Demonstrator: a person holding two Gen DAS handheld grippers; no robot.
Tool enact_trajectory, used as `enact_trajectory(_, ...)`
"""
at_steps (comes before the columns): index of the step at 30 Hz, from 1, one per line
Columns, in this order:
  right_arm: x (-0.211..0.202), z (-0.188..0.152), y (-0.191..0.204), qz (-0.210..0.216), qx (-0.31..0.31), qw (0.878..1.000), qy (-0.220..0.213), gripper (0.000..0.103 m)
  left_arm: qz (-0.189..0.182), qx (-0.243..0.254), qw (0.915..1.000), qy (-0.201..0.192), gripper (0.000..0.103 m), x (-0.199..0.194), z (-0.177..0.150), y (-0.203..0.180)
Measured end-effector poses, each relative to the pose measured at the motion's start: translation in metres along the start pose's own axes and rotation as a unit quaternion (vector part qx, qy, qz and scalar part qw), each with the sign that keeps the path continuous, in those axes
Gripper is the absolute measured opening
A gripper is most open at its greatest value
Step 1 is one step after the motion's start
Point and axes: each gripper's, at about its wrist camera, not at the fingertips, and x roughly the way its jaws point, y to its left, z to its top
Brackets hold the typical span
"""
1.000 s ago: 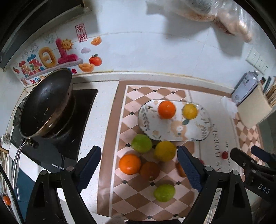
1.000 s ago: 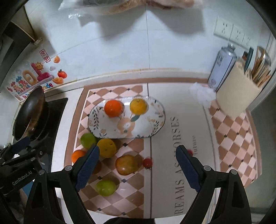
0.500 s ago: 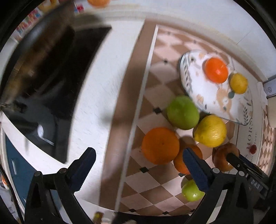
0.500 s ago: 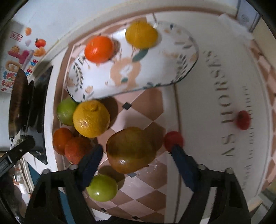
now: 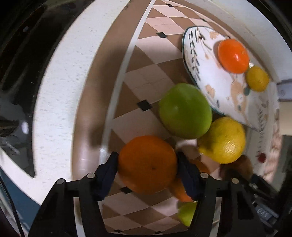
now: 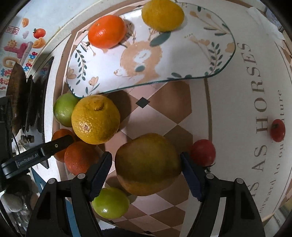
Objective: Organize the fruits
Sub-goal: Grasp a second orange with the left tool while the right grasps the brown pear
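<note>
Two grippers are down over the fruit on my checked mat [image 6: 164, 116], each with a piece between its blue pads. My left gripper [image 5: 147, 165] points straight down at a large orange [image 5: 147, 164], and its jaws are closing, with both pads already against the sides of the fruit. My right gripper [image 6: 146, 164] straddles a brownish-yellow pear-like fruit [image 6: 147, 164]; the right pad touches its skin, the left pad sits just beside it, and I read this as a grip, though the left contact is hard to confirm. Beside the large orange lie a green apple [image 5: 185, 110] and a big yellow citrus [image 5: 221, 139], which touch each other, and both sit close under the edge of the patterned tray [image 6: 182, 54]. On the tray rest a bright orange tangerine [image 6: 106, 31] and a small yellow citrus [image 6: 162, 14], near each other at its far side. In the right wrist view a darker orange [image 6: 80, 157] lies just left of my right gripper, a small green lime-like fruit [image 6: 110, 202] sits below the left pad, and a red fruit [image 6: 202, 152] rests just beside the right pad. A second small red fruit [image 6: 277, 130] lies well apart on the lettered part of the mat.
</note>
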Motion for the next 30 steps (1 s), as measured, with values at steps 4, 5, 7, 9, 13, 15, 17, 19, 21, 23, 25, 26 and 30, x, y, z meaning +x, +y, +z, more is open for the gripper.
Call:
enact_trajectory(4, 0.002, -0.001, 0.002, -0.011, -0.008, 1.000, -0.001, 0.072, 0.009, 0.012, 0.9999, -0.009, 0.062, 0.001, -0.009, -0.001)
enact_trajectory(5, 0.003, -0.001, 0.001, -0.011, -0.007, 1.000, 0.000, 0.072, 0.008, 0.012, 0.9999, -0.008, 0.062, 0.002, -0.009, -0.001)
enact_trajectory(7, 0.009, -0.001, 0.000, -0.012, -0.004, 1.000, 0.010, 0.072, 0.011, 0.014, 0.9998, -0.006, 0.062, 0.003, -0.008, -0.002)
enact_trajectory(9, 0.010, -0.001, 0.005, -0.020, -0.010, 1.000, 0.008, 0.074, 0.015, 0.017, 0.9997, -0.007, 0.062, 0.001, -0.005, -0.004)
enact_trajectory(13, 0.013, -0.001, 0.013, -0.034, -0.018, 0.999, -0.004, 0.071, 0.019, 0.020, 0.9996, -0.007, 0.061, 0.000, -0.004, -0.008)
enact_trajectory(15, 0.013, -0.001, 0.014, -0.032, -0.017, 0.999, -0.006, 0.071, 0.026, 0.023, 0.9993, -0.010, 0.061, -0.005, -0.002, -0.009)
enact_trajectory(17, 0.012, -0.002, 0.014, -0.032, -0.019, 0.999, -0.009, 0.071, 0.027, 0.024, 0.9993, -0.012, 0.061, -0.009, -0.002, -0.005)
enact_trajectory(19, 0.009, -0.004, 0.015, -0.028, -0.017, 0.999, -0.013, 0.071, 0.018, 0.019, 0.9995, -0.018, 0.061, -0.021, -0.005, -0.002)
enact_trajectory(21, 0.001, -0.006, 0.012, -0.016, -0.011, 1.000, -0.018, 0.071, 0.005, 0.018, 0.9994, -0.028, 0.061, -0.038, -0.009, 0.002)
enact_trajectory(23, -0.017, -0.008, 0.008, -0.002, -0.008, 0.999, -0.032, 0.071, -0.011, 0.022, 0.9985, -0.048, 0.061, -0.064, -0.008, -0.002)
enact_trajectory(25, -0.039, -0.006, 0.006, 0.014, -0.004, 0.998, -0.054, 0.071, -0.026, 0.029, 0.9969, -0.068, 0.061, -0.087, -0.002, -0.009)
enact_trajectory(26, -0.050, -0.003, 0.005, 0.018, -0.004, 0.998, -0.063, 0.071, -0.032, 0.035, 0.9959, -0.077, 0.061, -0.097, 0.005, -0.018)
enact_trajectory(30, -0.080, 0.025, -0.001, 0.026, 0.002, 0.995, -0.095, 0.071, -0.056, 0.055, 0.9930, -0.089, 0.061, -0.114, 0.041, -0.051)
